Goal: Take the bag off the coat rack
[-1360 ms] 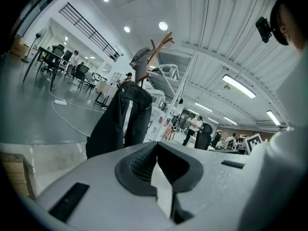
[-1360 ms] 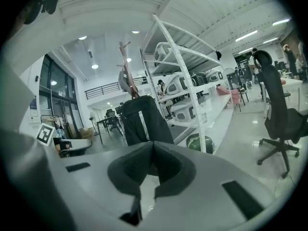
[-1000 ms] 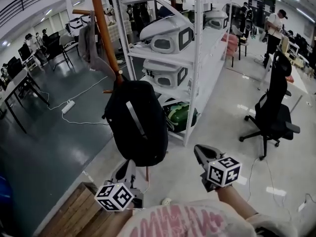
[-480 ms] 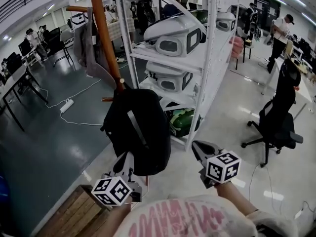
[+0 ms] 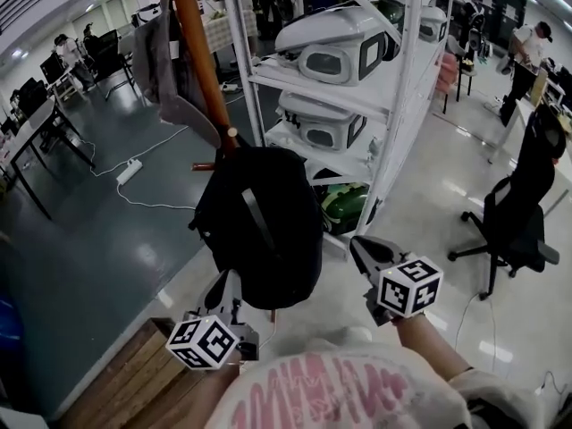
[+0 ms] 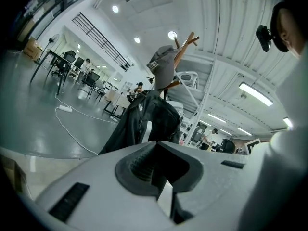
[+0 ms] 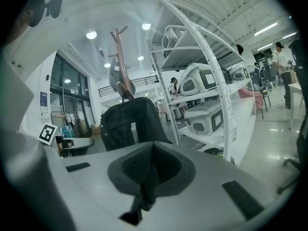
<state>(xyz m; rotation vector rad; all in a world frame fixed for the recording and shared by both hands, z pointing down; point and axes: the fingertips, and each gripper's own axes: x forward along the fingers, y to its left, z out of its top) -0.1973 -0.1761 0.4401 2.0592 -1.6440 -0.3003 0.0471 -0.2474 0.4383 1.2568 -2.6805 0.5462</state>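
A black backpack [image 5: 264, 222] with a grey stripe hangs from a peg on the brown wooden coat rack [image 5: 201, 61]. My left gripper [image 5: 222, 281] is shut and empty, just below the bag's lower left corner and short of it. To the bag's right and apart from it, my right gripper [image 5: 356, 245] is also shut and empty. In the left gripper view the bag [image 6: 144, 121] hangs ahead of the closed jaws [image 6: 155, 144], under the rack's top [image 6: 184, 47]. In the right gripper view the bag [image 7: 127, 121] sits just beyond the closed jaws [image 7: 153, 146].
A grey garment [image 5: 170, 70] hangs higher on the rack. A white shelving unit [image 5: 402, 105] with grey-white devices stands right behind the bag. A black office chair [image 5: 523, 213] is at the right, a wooden platform [image 5: 143, 382] at my feet, and a power strip [image 5: 130, 172] with its cable lies on the floor.
Both grippers have moved forward toward the bag, which now looks larger and nearer. Both jaws stayed shut.
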